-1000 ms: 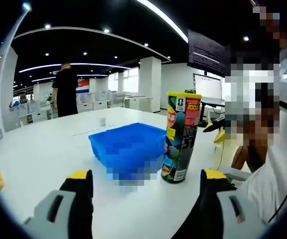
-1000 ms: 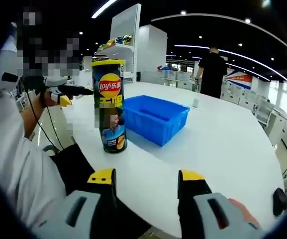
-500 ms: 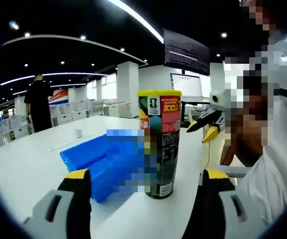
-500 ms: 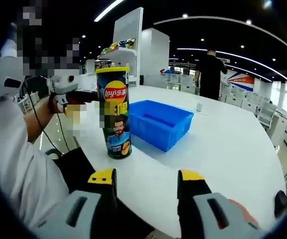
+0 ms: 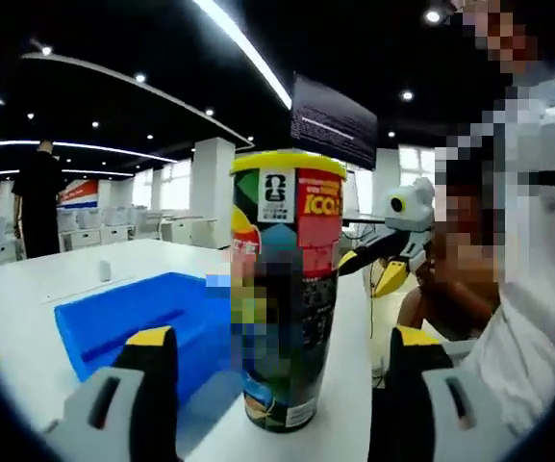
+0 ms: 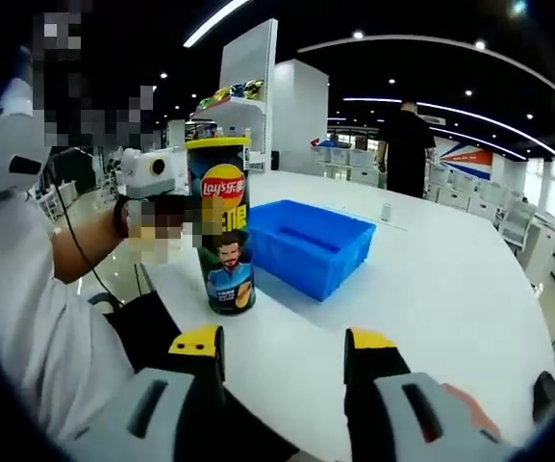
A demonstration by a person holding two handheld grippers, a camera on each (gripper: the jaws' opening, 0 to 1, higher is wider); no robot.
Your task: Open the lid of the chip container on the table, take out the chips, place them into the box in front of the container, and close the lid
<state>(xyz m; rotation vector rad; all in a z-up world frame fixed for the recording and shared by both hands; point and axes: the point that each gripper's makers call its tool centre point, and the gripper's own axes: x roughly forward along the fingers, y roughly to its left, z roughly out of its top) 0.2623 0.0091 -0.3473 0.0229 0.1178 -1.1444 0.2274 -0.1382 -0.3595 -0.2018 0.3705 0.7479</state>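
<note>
The chip can [image 5: 282, 289] stands upright on the white table [image 6: 431, 289] with its yellow lid [image 5: 287, 162] on. My left gripper [image 5: 282, 339] is open, and the can is close ahead between its jaws, untouched. The blue box [image 5: 123, 322] sits just behind and left of the can. In the right gripper view the can [image 6: 221, 226] stands left of the blue box [image 6: 311, 241], and the left gripper [image 6: 157, 183] reaches it from the left. My right gripper [image 6: 283, 339] is open and holds nothing, well back from the can. It also shows as a yellow-tipped right gripper [image 5: 392, 245] beyond the can.
A person in black [image 6: 404, 144] stands at the table's far side, near a small white object [image 6: 385, 209]. White shelving [image 6: 239, 106] and pillars rise behind the can. The holder's white sleeve [image 6: 37, 327] takes up the left of the right gripper view.
My left gripper has moved in on the can, which now looms large between its jaws. The right gripper has hardly moved. Can, lid and box stay put.
</note>
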